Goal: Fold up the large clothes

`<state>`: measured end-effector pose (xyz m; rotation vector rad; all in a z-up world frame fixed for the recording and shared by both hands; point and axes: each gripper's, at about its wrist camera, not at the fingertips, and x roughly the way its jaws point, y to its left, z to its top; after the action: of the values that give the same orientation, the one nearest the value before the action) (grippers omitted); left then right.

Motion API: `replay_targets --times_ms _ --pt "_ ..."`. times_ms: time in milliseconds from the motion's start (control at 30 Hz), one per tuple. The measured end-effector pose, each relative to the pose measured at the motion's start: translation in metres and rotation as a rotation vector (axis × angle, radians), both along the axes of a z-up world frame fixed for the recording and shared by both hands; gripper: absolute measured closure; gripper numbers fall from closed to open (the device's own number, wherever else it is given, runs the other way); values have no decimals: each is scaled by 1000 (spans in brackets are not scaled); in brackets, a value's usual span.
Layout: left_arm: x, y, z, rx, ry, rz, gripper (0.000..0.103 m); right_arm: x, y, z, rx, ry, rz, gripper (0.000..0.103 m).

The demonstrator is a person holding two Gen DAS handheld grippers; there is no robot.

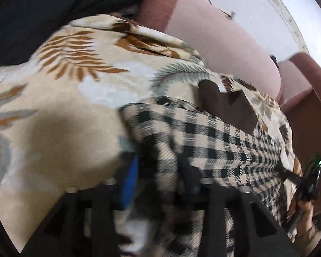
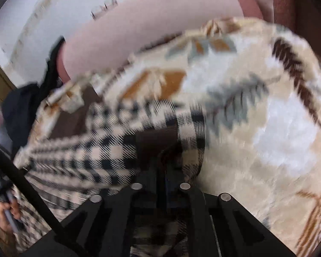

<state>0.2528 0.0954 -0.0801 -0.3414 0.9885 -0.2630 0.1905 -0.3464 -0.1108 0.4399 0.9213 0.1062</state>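
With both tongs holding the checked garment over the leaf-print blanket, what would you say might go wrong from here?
1. The checked garment is bunched at the left tongs, so the fold may trap creases.
2. The leaf-print blanket lies directly underneath; the right tongs could snag it too.
3. Both views are motion-blurred; a fast swing might slip the cloth loose.

The checked garment (image 1: 214,141) is showing as woven cloth, matt, with a visible twill grain in beige and black. The leaf-print blanket (image 2: 267,128) under it is reading as plush fabric with a soft, slightly sheeny nap. The sofa backrest (image 1: 224,42) is appearing as smooth, matt pink upholstery. The left gripper (image 1: 160,184) and right gripper (image 2: 160,184) are presenting matt black plastic bodies with small shiny metal fasteners. Both views are blurring finer texture.
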Motion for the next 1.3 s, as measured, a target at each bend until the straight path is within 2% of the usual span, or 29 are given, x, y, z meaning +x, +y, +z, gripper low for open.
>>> replay_targets --times_ms 33,100,133,200,300,400,433,467,500,533,567,667,767,833,933,967,1000,1033,1067,1100,1233,1300 --pt "-5 6 4 -26 5 -2 53 -2 -3 2 20 -3 -11 93" --pt "-15 14 9 -52 6 -16 40 -8 -13 6 87 -3 -36 72" --pt "-21 15 12 -56 3 -24 35 -13 -16 10 112 -13 -39 68" --pt "-35 16 17 -75 -3 -57 35 -23 -18 19 116 -30 -43 55" --pt "-54 12 13 -105 20 -110 35 -40 -18 23 135 -26 -48 50" --pt "-67 -2 -3 -27 62 -160 35 -48 -12 13 138 14 -46 50" --pt "-71 -8 -5 29 50 -167 41 -45 -10 9 124 20 -46 50" --pt "-74 -14 -4 90 28 -170 60 -44 -9 9 99 20 -49 61" --pt "-77 -18 -1 117 23 -179 74 -42 -8 10 68 25 -56 94" --pt "-78 -18 1 99 27 -188 87 -42 -9 12 72 20 -60 98" --pt "-81 -16 6 94 14 -182 89 -45 -11 18 86 -7 -67 98" --pt "-88 -12 10 122 -8 -177 90 -57 -9 36 34 -77 -69 98" --pt "-85 -9 -10 126 32 -166 90 -49 -8 16 12 -10 -61 98" --pt "-85 -6 -10 99 23 -152 89 -40 -6 -2 4 30 -47 98" --pt "-86 -3 -7 87 39 -154 84 -40 -6 4 4 19 -56 96" --pt "-89 -2 -4 98 42 -157 79 -42 -6 7 0 20 -55 93" --pt "-93 -1 -1 108 38 -162 75 -45 -7 12 -8 16 -53 84" --pt "-99 -1 2 117 33 -164 65 -48 -7 17 -11 11 -51 76" --pt "-104 -1 4 123 28 -162 59 -54 -8 22 -10 3 -49 59" --pt "-110 0 7 127 22 -159 49 -60 -9 26 -7 -5 -47 49" --pt "-135 5 10 111 11 -154 46 -85 -4 33 -11 5 -14 48" --pt "-141 1 5 138 13 -153 48 -97 3 31 -19 17 9 48"
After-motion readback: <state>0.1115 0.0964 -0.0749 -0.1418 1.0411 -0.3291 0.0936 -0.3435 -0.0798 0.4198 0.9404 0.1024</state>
